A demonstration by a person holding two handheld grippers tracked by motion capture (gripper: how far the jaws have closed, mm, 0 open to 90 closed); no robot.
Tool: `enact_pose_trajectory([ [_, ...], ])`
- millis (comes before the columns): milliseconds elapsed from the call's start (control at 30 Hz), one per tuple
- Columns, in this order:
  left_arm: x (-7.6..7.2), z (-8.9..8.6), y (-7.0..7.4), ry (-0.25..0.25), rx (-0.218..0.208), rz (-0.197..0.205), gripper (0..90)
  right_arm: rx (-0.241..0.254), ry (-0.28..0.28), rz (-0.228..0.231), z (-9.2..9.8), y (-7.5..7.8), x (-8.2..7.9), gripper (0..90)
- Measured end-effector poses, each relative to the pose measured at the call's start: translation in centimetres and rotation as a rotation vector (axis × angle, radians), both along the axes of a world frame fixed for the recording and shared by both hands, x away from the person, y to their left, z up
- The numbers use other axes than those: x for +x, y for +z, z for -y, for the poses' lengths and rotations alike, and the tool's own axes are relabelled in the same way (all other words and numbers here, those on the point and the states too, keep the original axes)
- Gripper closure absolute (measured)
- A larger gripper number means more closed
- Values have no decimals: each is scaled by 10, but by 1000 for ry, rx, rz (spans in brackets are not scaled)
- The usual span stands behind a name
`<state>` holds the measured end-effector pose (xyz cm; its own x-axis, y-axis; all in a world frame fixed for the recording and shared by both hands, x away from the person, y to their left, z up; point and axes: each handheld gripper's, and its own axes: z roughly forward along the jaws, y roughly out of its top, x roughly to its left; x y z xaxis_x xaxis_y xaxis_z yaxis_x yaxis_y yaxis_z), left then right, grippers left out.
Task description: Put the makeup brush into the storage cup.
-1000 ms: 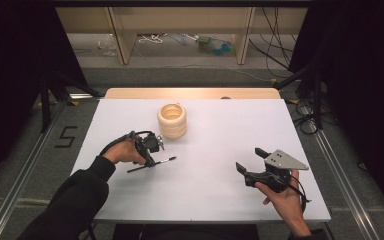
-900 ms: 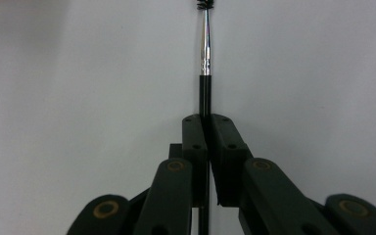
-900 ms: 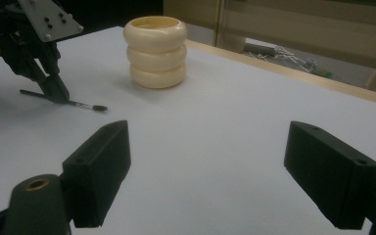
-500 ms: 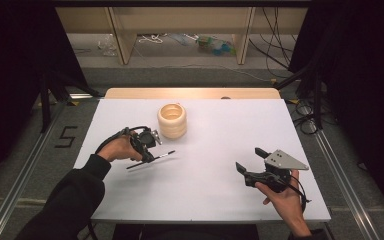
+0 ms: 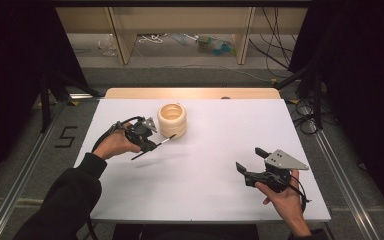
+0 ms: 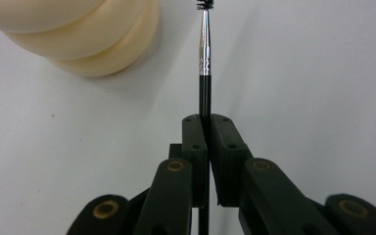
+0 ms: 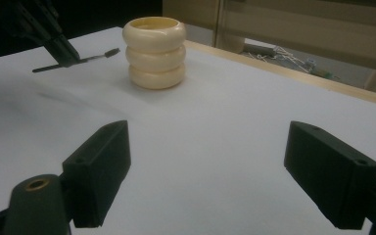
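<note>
High view: the left gripper (image 5: 147,139) is clamped on a thin black-handled brush with a silver ferrule and dark bristle tip (image 5: 153,148), held clear of the white table (image 5: 205,200), just left of and nearer than the cream ribbed ceramic-looking holder of three stacked rings (image 5: 172,120). Left gripper view: the jaws are together on the handle below the ferrule, tip (image 6: 205,5) pointing away beside the holder (image 6: 78,39).

Handling judgement: the brush is light, stiff and narrow; its smooth round handle may pivot or slip between flat pads. Grip mid-handle, never on the bristles.

The right gripper (image 5: 252,162) rests at the near right with jaws apart, holding nothing.
</note>
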<state>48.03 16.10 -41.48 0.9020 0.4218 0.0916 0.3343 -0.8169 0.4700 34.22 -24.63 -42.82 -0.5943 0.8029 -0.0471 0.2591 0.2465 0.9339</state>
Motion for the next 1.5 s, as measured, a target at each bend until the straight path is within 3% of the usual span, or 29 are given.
enact_pose_trajectory([
  [33,0,0,0,18,-20,6,854,-1,1,0,0,0,0,187],
  [233,2,-4,4,22,-21,24,854,10,-5,2,-1,0,0,186],
  [367,0,-4,6,54,-66,29,853,1,-3,0,0,0,0,186],
  [500,1,-6,11,61,-69,57,853,2,-2,-6,0,0,0,186],
  [600,1,-7,13,78,-95,68,854,1,-3,-1,0,0,0,186],
  [900,4,-16,26,152,-194,148,854,-3,-5,-32,1,0,-1,186],
  [933,4,-17,27,167,-207,166,853,21,1,-21,-1,-1,0,186],
  [967,5,-18,28,184,-222,176,854,-6,-4,-39,1,1,-1,186],
  [1067,7,-23,31,213,-256,199,854,6,-11,2,0,-1,1,186],
  [1133,8,-26,35,234,-279,227,853,13,-11,-19,0,-1,1,186],
  [1300,9,-29,45,247,-310,272,854,3,-5,-7,1,-1,2,186],
  [1367,10,-27,49,274,-348,293,854,6,-9,-1,0,-1,2,186],
  [1500,12,-26,56,293,-376,325,854,-1,-3,-7,1,-1,2,186],
])
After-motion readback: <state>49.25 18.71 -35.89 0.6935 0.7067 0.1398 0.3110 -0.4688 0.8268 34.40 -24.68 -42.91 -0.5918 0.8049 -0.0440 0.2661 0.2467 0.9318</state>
